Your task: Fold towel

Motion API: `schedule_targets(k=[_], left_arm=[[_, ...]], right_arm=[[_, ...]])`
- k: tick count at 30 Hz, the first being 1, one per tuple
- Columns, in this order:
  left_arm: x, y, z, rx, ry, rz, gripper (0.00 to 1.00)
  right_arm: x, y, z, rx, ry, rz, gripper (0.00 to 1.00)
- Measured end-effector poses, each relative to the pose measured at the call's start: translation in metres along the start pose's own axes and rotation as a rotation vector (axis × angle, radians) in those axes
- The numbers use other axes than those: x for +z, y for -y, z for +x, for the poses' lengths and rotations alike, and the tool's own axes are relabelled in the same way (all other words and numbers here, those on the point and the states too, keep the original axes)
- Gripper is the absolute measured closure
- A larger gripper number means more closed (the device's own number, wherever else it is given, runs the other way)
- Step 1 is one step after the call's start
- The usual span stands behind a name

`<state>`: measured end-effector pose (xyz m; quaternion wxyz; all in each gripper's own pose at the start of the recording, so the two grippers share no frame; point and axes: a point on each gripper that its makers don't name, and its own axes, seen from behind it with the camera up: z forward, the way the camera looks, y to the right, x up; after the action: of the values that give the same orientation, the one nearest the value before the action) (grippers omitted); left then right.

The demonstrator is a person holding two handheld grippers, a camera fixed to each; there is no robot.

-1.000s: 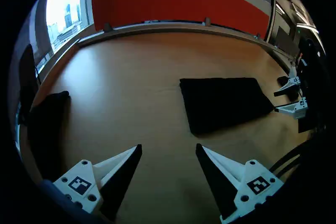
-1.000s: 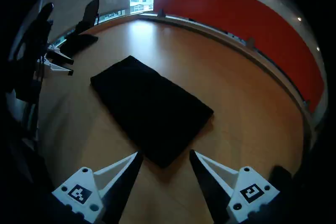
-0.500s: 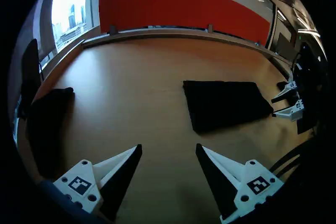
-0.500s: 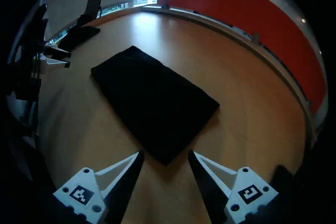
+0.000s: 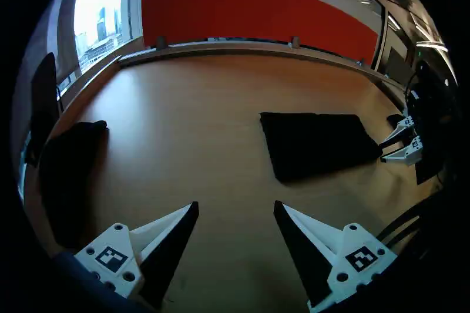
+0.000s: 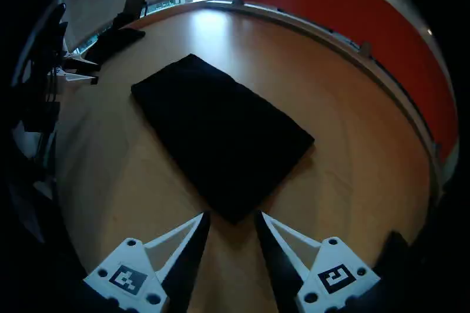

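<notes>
left gripper view: left tool (image 5: 235,204) released, empty, above light wooden bench (image 5: 188,125); flat folded black cloth towel (image 5: 317,144) on bench ahead-right, well apart | right gripper view: right tool (image 6: 231,214) released, fingers narrowly apart, towel's near corner just beside tips

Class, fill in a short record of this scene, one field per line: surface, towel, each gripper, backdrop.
surface: wooden table
towel: black, lying flat as a rectangle on the table
left gripper: jaws open, over bare wood, apart from the towel
right gripper: jaws open, towel's near corner at their tips, not clamped
backdrop: red panel along the table's far edge, window beside it
</notes>
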<state>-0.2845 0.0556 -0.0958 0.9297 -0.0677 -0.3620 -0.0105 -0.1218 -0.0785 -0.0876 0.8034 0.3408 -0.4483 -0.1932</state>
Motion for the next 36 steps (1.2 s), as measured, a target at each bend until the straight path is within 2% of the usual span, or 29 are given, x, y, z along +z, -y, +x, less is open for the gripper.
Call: schedule_targets(k=[5, 10, 18, 21, 36], left_arm=[[-0.002, 0.003, -0.003, -0.002, -0.003, 0.004, 0.05], [-0.003, 0.006, -0.006, 0.003, -0.003, 0.009, 0.05], [-0.005, 0.008, -0.005, 0.015, -0.008, 0.017, 0.05], [-0.005, 0.008, -0.003, 0.014, -0.012, 0.018, 0.05], [-0.007, 0.010, 0.001, 0.007, -0.029, 0.027, 0.05]], right_arm=[[0.002, 0.001, -0.003, 0.009, 0.008, 0.006, 0.62], [0.003, 0.000, -0.001, 0.012, 0.002, 0.004, 0.69], [0.002, -0.002, 0.000, 0.014, -0.010, -0.003, 0.94], [0.000, -0.003, 0.002, 0.020, -0.021, -0.007, 0.96], [-0.013, -0.009, 0.002, 0.056, -0.043, -0.034, 0.96]])
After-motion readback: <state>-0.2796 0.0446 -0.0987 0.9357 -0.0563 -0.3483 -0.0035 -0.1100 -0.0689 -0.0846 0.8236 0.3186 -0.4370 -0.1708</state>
